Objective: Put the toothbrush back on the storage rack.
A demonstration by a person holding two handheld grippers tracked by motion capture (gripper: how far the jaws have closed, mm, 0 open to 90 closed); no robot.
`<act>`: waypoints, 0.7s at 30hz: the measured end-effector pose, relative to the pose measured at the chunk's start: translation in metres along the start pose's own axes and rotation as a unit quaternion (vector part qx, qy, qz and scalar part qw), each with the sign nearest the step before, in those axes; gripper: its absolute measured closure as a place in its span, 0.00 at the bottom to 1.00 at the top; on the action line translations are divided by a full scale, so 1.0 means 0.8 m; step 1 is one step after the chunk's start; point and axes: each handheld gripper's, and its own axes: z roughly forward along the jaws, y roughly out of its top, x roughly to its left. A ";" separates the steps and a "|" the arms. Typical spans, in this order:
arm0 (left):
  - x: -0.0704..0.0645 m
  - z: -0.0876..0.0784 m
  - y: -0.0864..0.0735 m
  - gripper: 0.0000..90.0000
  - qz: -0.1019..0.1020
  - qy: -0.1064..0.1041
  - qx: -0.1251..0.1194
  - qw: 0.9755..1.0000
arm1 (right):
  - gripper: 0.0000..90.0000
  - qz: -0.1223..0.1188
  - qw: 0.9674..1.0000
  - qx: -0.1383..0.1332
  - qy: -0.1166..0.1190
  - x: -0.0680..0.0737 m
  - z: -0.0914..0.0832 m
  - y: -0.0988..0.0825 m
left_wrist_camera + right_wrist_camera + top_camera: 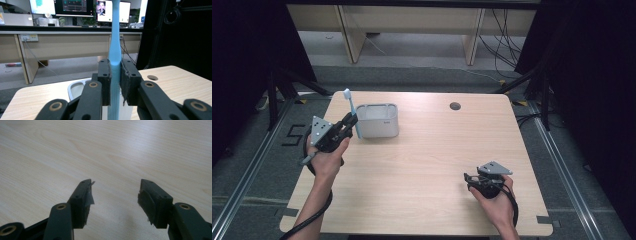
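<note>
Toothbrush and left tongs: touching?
Touching. The left gripper view shows both pads of the left tongs pressed against the handle of the upright blue toothbrush, with no gap on either side.

A light, wood-grain rectangular table (pixel 427 165) with rounded corners stands on a grey floor (pixel 257 165); a small round cable hole (pixel 455 106) is cut near its far edge. A white, rounded-rectangular open container (pixel 378 120) stands directly on the tabletop toward the far left corner, well apart from the hole.
</note>
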 end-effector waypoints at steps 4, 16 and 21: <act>0.002 0.004 0.005 0.87 0.001 0.001 -0.003 1.000 | 0.49 0.001 1.000 0.000 0.000 -0.001 -0.001 0.000; 0.014 0.017 0.022 0.87 -0.008 0.009 -0.021 1.000 | 0.49 0.011 1.000 0.000 0.001 0.000 -0.002 -0.001; 0.016 0.023 0.032 0.87 -0.004 0.013 -0.026 1.000 | 0.49 0.001 1.000 -0.003 -0.003 -0.001 -0.002 0.000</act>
